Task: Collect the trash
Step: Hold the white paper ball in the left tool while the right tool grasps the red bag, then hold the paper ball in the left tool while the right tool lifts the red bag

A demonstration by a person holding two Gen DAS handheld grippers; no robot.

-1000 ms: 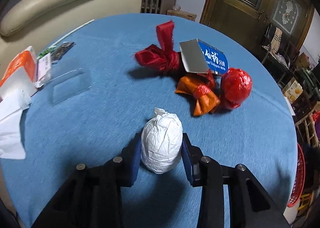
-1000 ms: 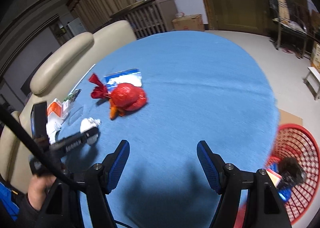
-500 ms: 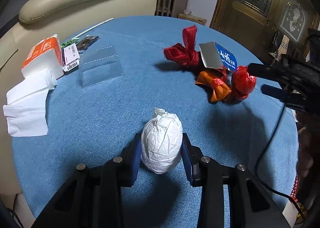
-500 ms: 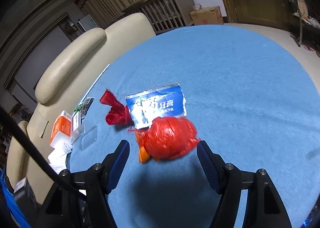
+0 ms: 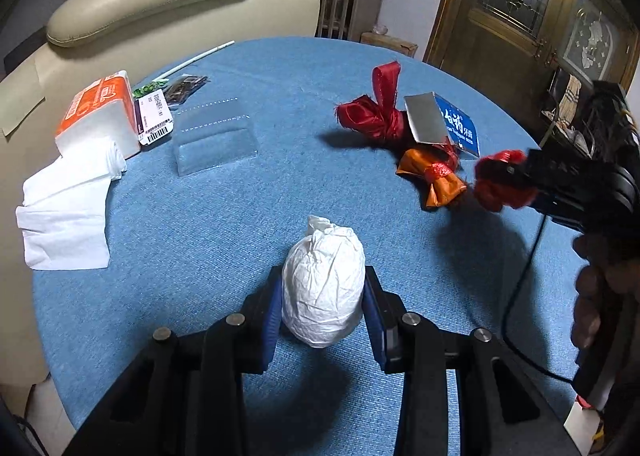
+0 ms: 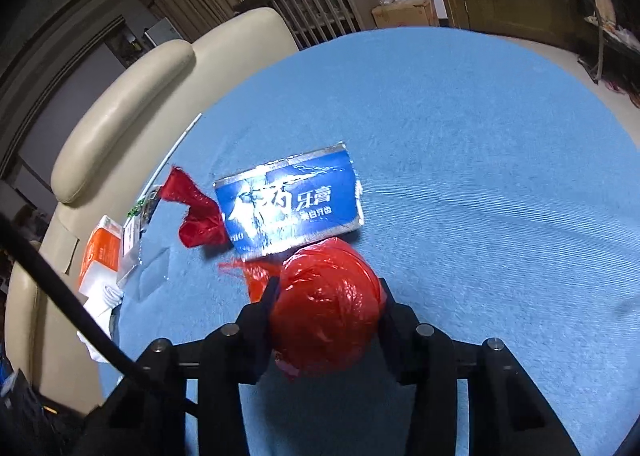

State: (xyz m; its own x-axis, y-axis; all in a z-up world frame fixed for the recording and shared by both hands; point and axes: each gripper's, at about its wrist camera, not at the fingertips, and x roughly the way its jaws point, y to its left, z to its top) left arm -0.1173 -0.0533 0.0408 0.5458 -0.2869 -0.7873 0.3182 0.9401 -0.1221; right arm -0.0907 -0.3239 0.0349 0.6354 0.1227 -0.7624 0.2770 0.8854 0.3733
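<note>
My left gripper is shut on a white crumpled bag ball above the blue round table. My right gripper is shut on a red plastic bag ball; it also shows in the left wrist view at the right. On the table beyond lie a blue toothpaste box, a dark red knotted bag and an orange knotted bag.
At the table's left lie an orange tissue pack, white tissues, a clear plastic tray and small wrappers. A cream sofa stands behind the table. A wooden door is at the back right.
My right gripper moved in over the red bag ball and shut on it. My left gripper kept hold of the white ball and drew back a little.
</note>
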